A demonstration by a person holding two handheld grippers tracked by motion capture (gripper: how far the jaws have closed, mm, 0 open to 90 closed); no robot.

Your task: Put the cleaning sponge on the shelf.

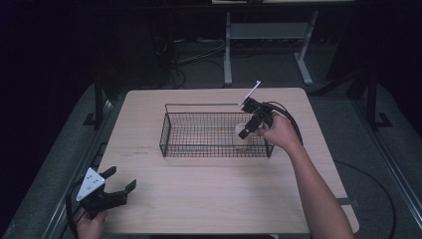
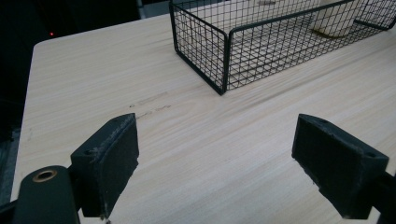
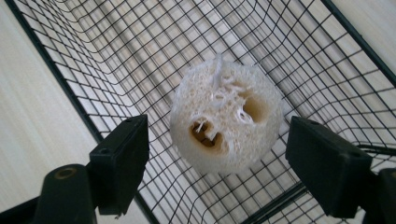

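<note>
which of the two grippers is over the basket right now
The right gripper. It reaches into the wire basket's right end, jaws open on either side of the loofah. The left gripper sits open at the table's near left corner.

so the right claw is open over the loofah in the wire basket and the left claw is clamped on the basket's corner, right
Not quite. The left claw is open and holds nothing; it sits over bare table, apart from the wire basket, as the left gripper view shows. The rest stands: the right claw is open over the loofah in the basket.
</note>
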